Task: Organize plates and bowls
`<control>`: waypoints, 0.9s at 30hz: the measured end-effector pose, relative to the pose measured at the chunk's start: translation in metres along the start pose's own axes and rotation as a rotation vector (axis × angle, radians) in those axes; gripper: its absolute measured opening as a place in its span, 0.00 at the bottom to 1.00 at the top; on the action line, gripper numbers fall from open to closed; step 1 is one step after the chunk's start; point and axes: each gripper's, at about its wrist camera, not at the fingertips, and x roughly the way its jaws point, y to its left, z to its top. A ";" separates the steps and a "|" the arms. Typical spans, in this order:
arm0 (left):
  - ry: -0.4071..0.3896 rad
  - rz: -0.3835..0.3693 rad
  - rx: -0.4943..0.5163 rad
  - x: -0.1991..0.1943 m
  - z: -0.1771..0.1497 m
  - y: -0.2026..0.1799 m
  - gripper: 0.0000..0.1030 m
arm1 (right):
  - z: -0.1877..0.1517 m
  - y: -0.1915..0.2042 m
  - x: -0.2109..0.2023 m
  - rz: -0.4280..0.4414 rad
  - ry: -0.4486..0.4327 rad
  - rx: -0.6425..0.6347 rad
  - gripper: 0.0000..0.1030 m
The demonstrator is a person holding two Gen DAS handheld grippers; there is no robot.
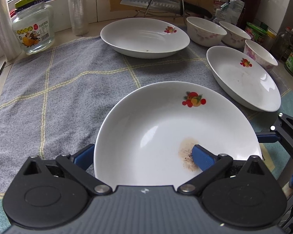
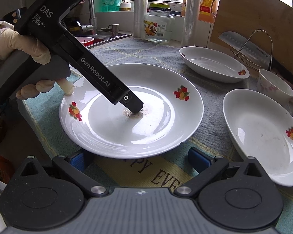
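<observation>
A white deep plate (image 1: pixel 156 136) with fruit decals and a brown stain lies nearest on the checked cloth (image 1: pixel 58 89). My left gripper (image 1: pixel 142 156) is open across the plate's rim: one finger rests inside on the stain, the other sits outside the left edge. In the right wrist view a gloved hand (image 2: pixel 19 44) holds that gripper, and its finger (image 2: pixel 133 107) touches the middle of the plate (image 2: pixel 156 117). My right gripper (image 2: pixel 139 159) stands open just short of the plate's near rim, holding nothing. Two more deep plates (image 1: pixel 144 37) (image 1: pixel 242 78) and three floral bowls (image 1: pixel 205 31) (image 1: pixel 234 32) (image 1: pixel 259 56) stand behind.
A glass jar (image 1: pixel 32 31) and film rolls (image 1: pixel 78 9) stand at the back left. A cleaver (image 1: pixel 152 2) hangs on a wire rack before a cutting board (image 2: pixel 263 19). Jars and bottles (image 1: pixel 255 33) crowd the right edge. A sink (image 2: pixel 99 37) lies beyond the cloth.
</observation>
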 end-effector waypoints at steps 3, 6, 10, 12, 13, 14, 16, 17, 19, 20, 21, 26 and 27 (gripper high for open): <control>0.017 0.002 0.001 0.001 0.003 0.000 0.99 | -0.003 0.000 -0.002 0.002 -0.020 -0.003 1.00; 0.030 -0.003 0.008 0.002 0.005 0.000 0.99 | -0.004 0.000 -0.002 0.009 -0.029 -0.010 1.00; 0.072 -0.035 0.042 0.003 0.011 0.002 0.99 | -0.004 -0.004 -0.001 0.027 -0.035 -0.025 1.00; 0.098 -0.063 0.062 0.003 0.014 0.005 0.98 | -0.004 -0.005 -0.001 0.030 -0.042 -0.027 1.00; 0.112 -0.076 0.070 0.003 0.016 0.007 0.98 | -0.004 -0.005 -0.001 0.029 -0.043 -0.025 1.00; 0.122 -0.089 0.076 0.004 0.019 0.009 0.97 | -0.005 -0.005 -0.001 0.028 -0.046 -0.023 1.00; 0.143 -0.119 0.094 0.004 0.024 0.013 0.97 | -0.007 -0.005 -0.001 0.028 -0.055 -0.024 1.00; 0.152 -0.133 0.100 0.005 0.026 0.015 0.96 | -0.007 -0.005 -0.002 0.030 -0.058 -0.025 1.00; 0.173 -0.160 0.103 0.006 0.033 0.020 0.95 | -0.006 -0.006 -0.002 0.031 -0.058 -0.026 1.00; 0.181 -0.170 0.102 0.006 0.035 0.021 0.94 | -0.007 -0.006 -0.002 0.032 -0.060 -0.026 1.00; 0.195 -0.185 0.101 0.007 0.039 0.024 0.93 | -0.008 -0.006 -0.002 0.033 -0.064 -0.028 1.00; 0.254 -0.219 0.137 0.012 0.049 0.027 0.91 | -0.010 -0.006 -0.003 0.033 -0.075 -0.029 1.00; 0.259 -0.220 0.142 0.013 0.051 0.027 0.90 | -0.010 -0.006 -0.002 0.035 -0.078 -0.030 1.00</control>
